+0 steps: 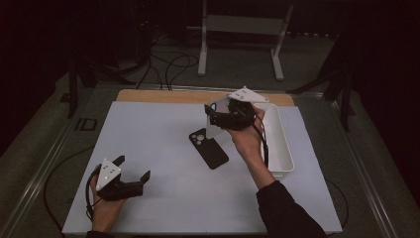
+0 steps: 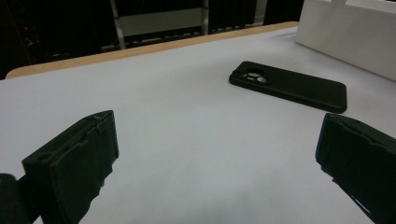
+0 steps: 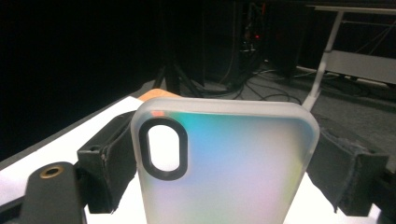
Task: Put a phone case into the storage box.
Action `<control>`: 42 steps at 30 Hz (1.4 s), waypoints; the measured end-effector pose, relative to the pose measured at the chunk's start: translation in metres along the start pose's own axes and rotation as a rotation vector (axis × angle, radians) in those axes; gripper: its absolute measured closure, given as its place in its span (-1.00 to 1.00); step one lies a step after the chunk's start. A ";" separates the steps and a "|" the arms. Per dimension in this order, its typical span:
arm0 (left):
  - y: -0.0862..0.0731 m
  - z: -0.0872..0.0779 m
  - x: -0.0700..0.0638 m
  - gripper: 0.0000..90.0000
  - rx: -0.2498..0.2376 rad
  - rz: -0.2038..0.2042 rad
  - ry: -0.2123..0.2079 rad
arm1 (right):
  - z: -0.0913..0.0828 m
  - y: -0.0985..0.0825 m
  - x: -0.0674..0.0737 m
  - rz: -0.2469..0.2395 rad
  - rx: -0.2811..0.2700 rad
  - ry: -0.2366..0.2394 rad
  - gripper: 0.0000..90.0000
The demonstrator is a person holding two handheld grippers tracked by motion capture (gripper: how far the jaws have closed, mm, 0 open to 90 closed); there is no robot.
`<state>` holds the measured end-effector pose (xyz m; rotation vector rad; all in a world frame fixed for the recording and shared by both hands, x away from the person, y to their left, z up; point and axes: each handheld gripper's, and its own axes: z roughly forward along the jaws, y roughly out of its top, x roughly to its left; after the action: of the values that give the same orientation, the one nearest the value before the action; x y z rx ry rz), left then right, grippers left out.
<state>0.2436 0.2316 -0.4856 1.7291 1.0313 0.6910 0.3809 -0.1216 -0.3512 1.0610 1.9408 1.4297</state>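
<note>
Two phone cases are in play. The right gripper (image 1: 214, 117) has its jaws closed on the sides of a frosted clear case (image 3: 224, 163), held up off the table just beside the near-left corner of the white bin (image 1: 283, 144); in the right gripper view the case stands on end between the jaws, camera cut-out (image 3: 162, 148) at upper left, long axis running up and away from the gripper. A black case (image 1: 208, 148) lies flat on the white mat (image 1: 163, 198), below and slightly to the left of the right gripper, its long axis slanting across the mat with the camera end farther from the person. The left gripper (image 1: 132, 168) rests low on the mat with jaws spread wide and nothing between them; from it, the black case (image 2: 289, 86) lies ahead and to the right, well apart. The right hand is much the nearer to both the black case and the bin. The part of the bin's interior that shows looks empty. Judging from this, the clear case has likely just come out of the bin or is headed toward the mat beside the black one; which, I cannot tell.
</note>
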 end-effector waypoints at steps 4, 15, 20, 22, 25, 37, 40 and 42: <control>0.000 0.000 0.000 -1.00 -0.002 0.001 0.001 | -0.001 0.005 -0.007 0.005 -0.003 -0.021 -0.63; 0.000 -0.001 0.000 -1.00 -0.004 0.002 0.005 | -0.002 0.014 -0.029 0.030 -0.016 -0.085 -0.63; 0.000 -0.001 0.000 -1.00 -0.005 0.001 0.006 | -0.003 0.017 -0.040 0.039 -0.017 -0.121 -0.63; 0.000 -0.001 0.000 -1.00 -0.004 0.000 0.006 | -0.004 0.019 -0.045 0.043 -0.016 -0.136 -0.63; 0.000 -0.001 0.000 -1.00 -0.005 0.001 0.007 | -0.006 0.022 -0.051 0.047 -0.020 -0.156 -0.63; 0.000 -0.001 -0.001 -1.00 -0.006 0.002 0.006 | -0.008 0.025 -0.078 0.072 -0.011 -0.232 -0.63; 0.000 -0.001 0.000 -1.00 -0.006 0.000 0.006 | -0.009 0.026 -0.086 0.069 -0.006 -0.257 -0.63; 0.000 -0.001 -0.001 -1.00 -0.007 -0.001 0.007 | -0.009 0.026 -0.090 0.067 -0.004 -0.279 -0.63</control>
<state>0.2426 0.2316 -0.4851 1.7206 1.0335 0.6996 0.4328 -0.1971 -0.3281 1.2606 1.7175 1.2441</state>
